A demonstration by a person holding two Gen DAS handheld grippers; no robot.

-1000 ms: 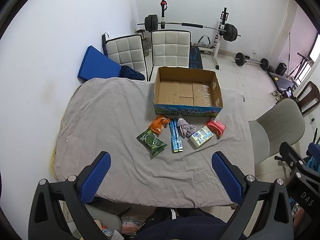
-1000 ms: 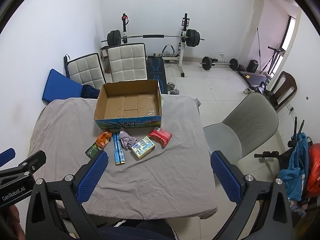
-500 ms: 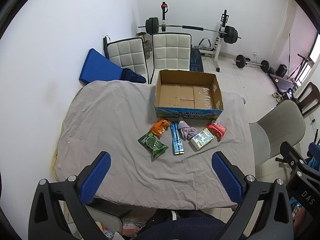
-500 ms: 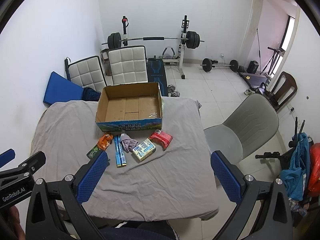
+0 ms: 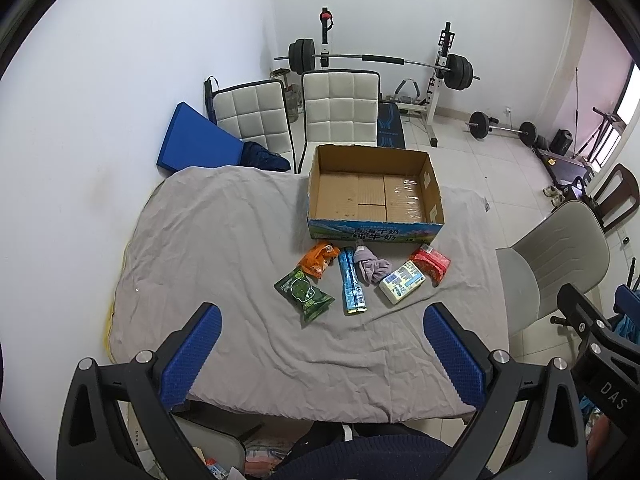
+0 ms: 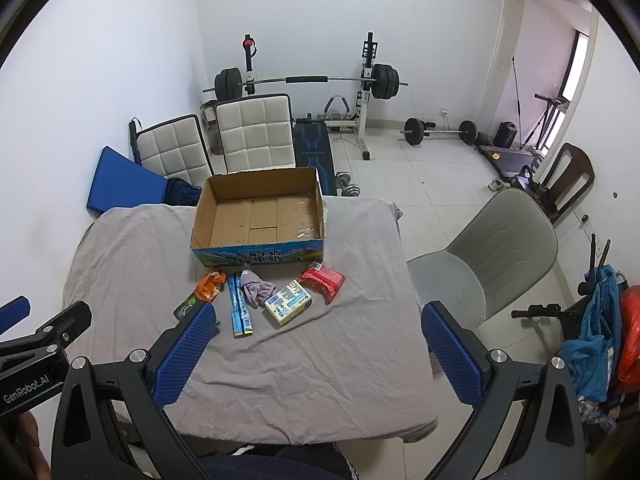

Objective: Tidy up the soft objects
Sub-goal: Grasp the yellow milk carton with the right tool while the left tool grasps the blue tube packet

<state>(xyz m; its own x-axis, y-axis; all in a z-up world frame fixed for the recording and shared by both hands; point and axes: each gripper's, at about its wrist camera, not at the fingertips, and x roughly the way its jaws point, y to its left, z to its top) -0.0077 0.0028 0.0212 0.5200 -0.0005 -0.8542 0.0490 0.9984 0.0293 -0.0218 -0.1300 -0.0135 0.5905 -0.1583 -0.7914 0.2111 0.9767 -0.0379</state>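
Observation:
An open, empty cardboard box [image 5: 376, 196] [image 6: 260, 216] stands on the grey-clothed table [image 5: 224, 248]. In front of it lie a green packet [image 5: 304, 294], an orange packet [image 5: 318, 258], a blue stick pack [image 5: 351, 286], a grey-purple cloth bundle [image 5: 372, 266], a white tissue pack [image 5: 402, 282] and a red packet [image 5: 430, 263]. They also show in the right wrist view: blue pack [image 6: 239, 304], cloth [image 6: 258, 290], white pack [image 6: 288, 304], red packet [image 6: 322, 280]. My left gripper [image 5: 320, 356] and right gripper [image 6: 316, 354] are open and empty, high above the table's near edge.
Two white padded chairs [image 5: 340, 112] and a blue mat [image 5: 196, 144] stand behind the table. A grey chair [image 6: 480, 252] is at the right. A barbell rack [image 6: 308, 80] and weights sit on the tiled floor beyond.
Both grippers have drawn slightly back and up, so the table and objects sit a little lower and farther in view. Nothing on the table moved.

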